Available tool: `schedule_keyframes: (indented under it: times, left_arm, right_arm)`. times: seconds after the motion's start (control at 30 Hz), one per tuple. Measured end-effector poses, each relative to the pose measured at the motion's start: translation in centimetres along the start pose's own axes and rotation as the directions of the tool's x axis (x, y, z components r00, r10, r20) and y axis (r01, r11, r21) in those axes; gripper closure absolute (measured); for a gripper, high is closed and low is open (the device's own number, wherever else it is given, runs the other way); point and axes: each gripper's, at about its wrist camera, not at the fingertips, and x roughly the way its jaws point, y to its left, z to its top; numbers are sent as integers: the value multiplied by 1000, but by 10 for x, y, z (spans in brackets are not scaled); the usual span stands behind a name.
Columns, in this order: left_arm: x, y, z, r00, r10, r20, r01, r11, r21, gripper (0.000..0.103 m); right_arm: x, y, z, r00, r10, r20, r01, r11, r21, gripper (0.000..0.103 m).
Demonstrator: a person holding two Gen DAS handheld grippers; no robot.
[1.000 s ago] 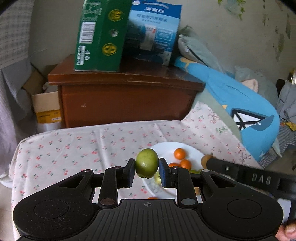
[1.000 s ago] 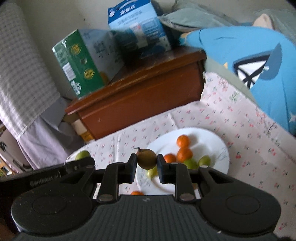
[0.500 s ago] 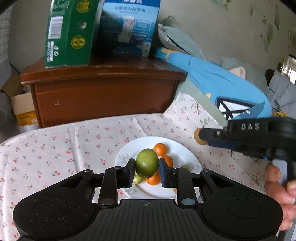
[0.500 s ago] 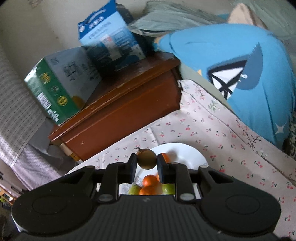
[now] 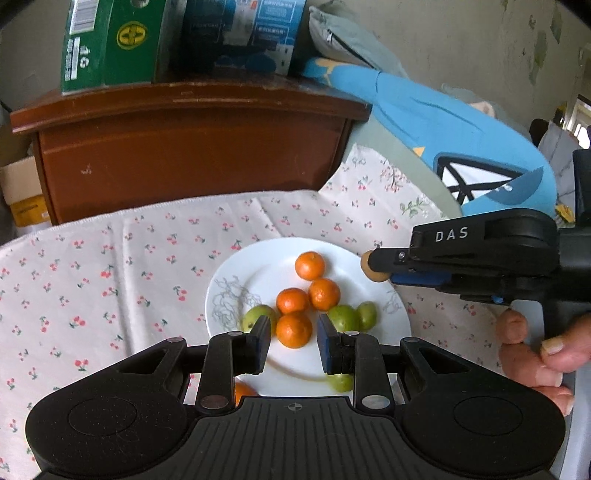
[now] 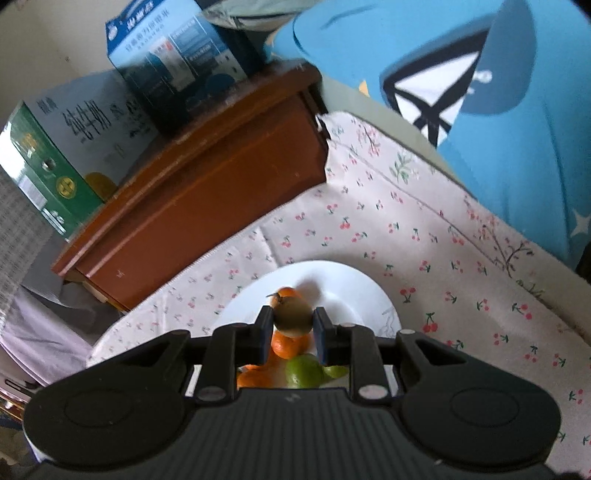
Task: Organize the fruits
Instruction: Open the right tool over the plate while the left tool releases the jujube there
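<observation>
Left gripper [image 5: 293, 341] poised low over the near part of a white plate [image 5: 255, 271], fingers [image 5: 260, 341] spread apart and holding nothing, one orange fruit [image 5: 294, 329] visible in the gap between them. Plate resting on a surface covered by a cherry-print cloth [image 5: 110, 266]. On the plate: four small orange fruits grouped near the centre, the farthest [image 5: 310, 265] slightly apart from the rest; green fruits beside them, one at left [image 5: 258, 316], two at right [image 5: 345, 317]; a further green fruit [image 5: 340, 382] at the near rim, partly hidden behind the right finger. Another orange fruit [image 5: 243, 392] near the plate's near left rim, mostly hidden by the gripper body; on or off the plate cannot be told. Right gripper [image 5: 376, 266] entering from the right, above the plate's right rim, held by a hand [image 5: 535, 350], fingers closed on a brownish round fruit [image 6: 293, 315]. In the right wrist view, that fruit pinched between both pads, above the orange and green fruits on the plate [image 6: 347, 284]. Far behind the surface: a brown wooden cabinet [image 5: 192, 147] carrying a green carton [image 5: 110, 40] and a blue carton [image 5: 243, 33]; at far right, a blue plush toy [image 5: 443, 125].
</observation>
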Motion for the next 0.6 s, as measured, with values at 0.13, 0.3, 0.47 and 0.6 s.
schedule_keyframes:
  times: [0.13, 0.3, 0.47, 0.6]
  left_arm:
    - [4, 2, -2, 1000, 5, -11, -5, 1000, -6, 79]
    - [6, 4, -2, 1000, 15, -18, -15, 1000, -16, 76]
    - [6, 5, -2, 999, 17, -28, -18, 999, -27, 62]
    - [-5, 5, 2, 999, 54, 6, -54, 998, -25, 33]
  right_arm:
    - [11, -6, -1, 1000, -16, -22, 17, 1000, 11, 80]
    - [23, -14, 0, 999, -36, -36, 37, 999, 34, 79]
    - [25, -15, 1, 999, -30, -35, 32, 998, 49, 76]
    - [19, -11, 3, 1000, -16, -26, 17, 999, 48, 76]
